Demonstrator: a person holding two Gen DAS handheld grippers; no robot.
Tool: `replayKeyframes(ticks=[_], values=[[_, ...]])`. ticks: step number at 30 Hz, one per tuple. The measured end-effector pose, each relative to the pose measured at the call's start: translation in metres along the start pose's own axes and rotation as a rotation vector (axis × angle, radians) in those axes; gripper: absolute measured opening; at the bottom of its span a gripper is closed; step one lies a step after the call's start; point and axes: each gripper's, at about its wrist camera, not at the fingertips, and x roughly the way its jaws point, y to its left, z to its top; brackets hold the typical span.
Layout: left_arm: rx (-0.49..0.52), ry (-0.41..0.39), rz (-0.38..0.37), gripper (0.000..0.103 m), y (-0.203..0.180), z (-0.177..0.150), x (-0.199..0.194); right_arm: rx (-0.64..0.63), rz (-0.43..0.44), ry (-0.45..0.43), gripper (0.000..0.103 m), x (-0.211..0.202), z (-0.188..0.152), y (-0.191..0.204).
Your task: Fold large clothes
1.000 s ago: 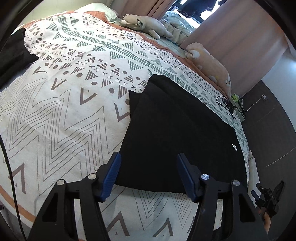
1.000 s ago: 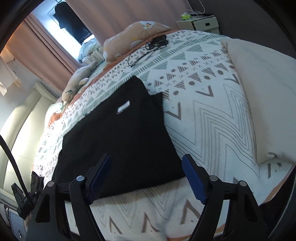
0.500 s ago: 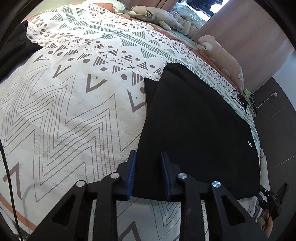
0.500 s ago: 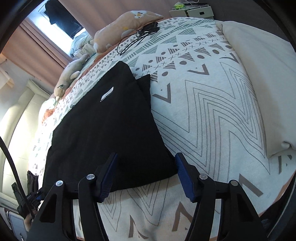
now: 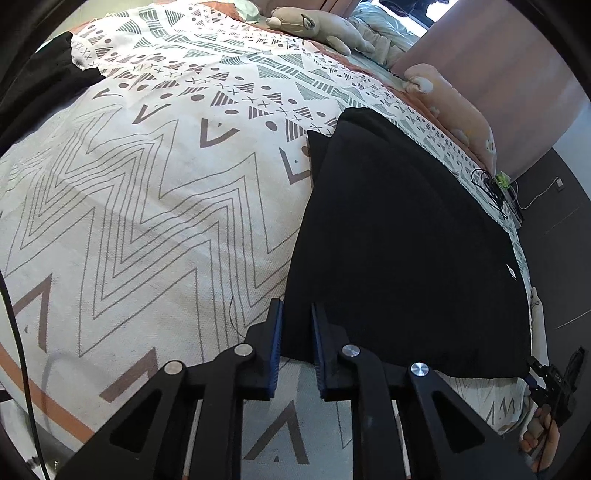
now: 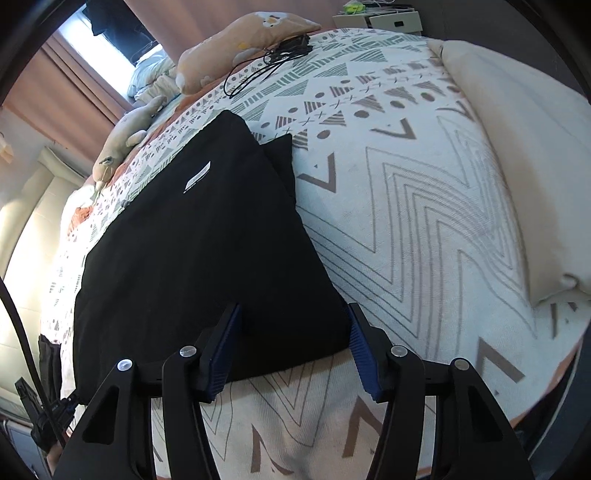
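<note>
A black garment (image 5: 402,251) lies folded flat on the patterned bedspread (image 5: 155,192); it also shows in the right wrist view (image 6: 199,254) with a small white label facing up. My left gripper (image 5: 297,321) is narrowed around the garment's near left corner, with a small gap between the pads; whether it pinches the cloth I cannot tell. My right gripper (image 6: 293,325) is open and straddles the near right corner, with the cloth edge between its blue pads.
Two plush toys (image 5: 325,27) (image 6: 236,48) lie along the bed's far edge. A black cable (image 6: 266,62) lies near one. A cream pillow (image 6: 524,155) is at the right. Another dark cloth (image 5: 40,92) lies at the far left.
Both grippers moved forward and down to the garment's near edge. The left jaws narrowed from wide open to a small gap. The right jaws narrowed slightly.
</note>
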Motion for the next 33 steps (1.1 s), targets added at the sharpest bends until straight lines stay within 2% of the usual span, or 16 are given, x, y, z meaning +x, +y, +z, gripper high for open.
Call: replayKeyframes(ticks=[7,9,13,19,20,22,23,24,25,27,33], values=[[-0.038,-0.022,0.006,0.017,0.004,-0.005,-0.013,-0.072,-0.012,-0.084,0.055,-0.041,0.001,0.019],[-0.059,-0.021,-0.020,0.017,0.010,-0.007,-0.018,-0.080,0.030,-0.110,0.055,-0.055,-0.001,0.026],[-0.084,-0.007,-0.076,0.017,0.019,-0.006,-0.029,-0.139,0.049,-0.137,0.055,-0.078,-0.007,0.044],[-0.075,0.020,-0.145,0.017,0.017,-0.008,-0.039,-0.239,0.100,-0.107,0.055,-0.082,-0.026,0.084],[-0.069,0.024,-0.146,0.020,0.016,-0.008,-0.040,-0.253,0.110,-0.099,0.055,-0.079,-0.030,0.092],[-0.064,0.027,-0.150,0.047,0.016,-0.008,-0.041,-0.287,0.134,-0.075,0.055,-0.073,-0.039,0.108],[-0.074,0.025,-0.166,0.077,0.017,-0.009,-0.042,-0.303,0.141,-0.065,0.055,-0.071,-0.042,0.115],[-0.093,0.016,-0.197,0.091,0.019,-0.010,-0.043,-0.320,0.150,-0.051,0.055,-0.067,-0.047,0.123],[-0.109,0.003,-0.225,0.091,0.021,-0.010,-0.045,-0.335,0.158,-0.037,0.055,-0.064,-0.050,0.129],[-0.126,-0.001,-0.231,0.092,0.023,-0.010,-0.047,-0.365,0.169,-0.014,0.055,-0.058,-0.059,0.142],[-0.165,0.037,-0.275,0.091,0.025,-0.012,-0.039,-0.447,0.167,0.052,0.055,-0.036,-0.063,0.165]])
